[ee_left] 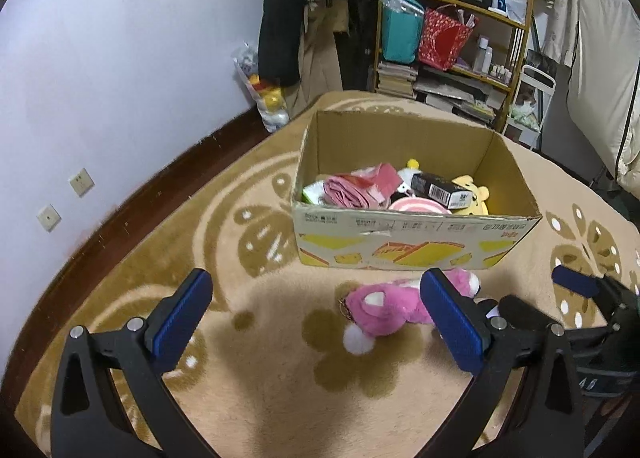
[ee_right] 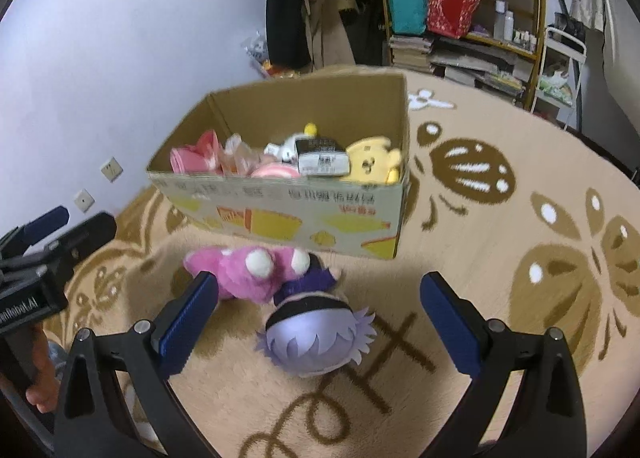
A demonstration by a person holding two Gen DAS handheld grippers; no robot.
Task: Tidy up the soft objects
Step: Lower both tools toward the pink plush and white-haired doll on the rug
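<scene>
The cardboard box [ee_left: 416, 236] stood open on the patterned rug [ee_left: 260, 378], and it served as the collecting point: a yellow plush [ee_right: 372, 164], a folded pink cloth [ee_left: 352, 190] and a dark barcoded carton [ee_left: 440, 188] already lay inside it. Two soft toys were left outside, on the rug just in front of the box's printed wall: a pink plush [ee_left: 384, 308] lying on its side, and, touching it on the nearer side, a doll with pale lilac hair [ee_right: 316, 342].

The left gripper [ee_left: 316, 324] hung above the rug with its jaws spread wide and nothing between them, the pink plush partly behind its right finger. The right gripper [ee_right: 320, 328] was likewise wide open and empty, straddling the lilac-haired doll from above, probably lined up to take that one first, though whether its pads [ee_right: 188, 332] reached the doll's level could not be judged.
</scene>
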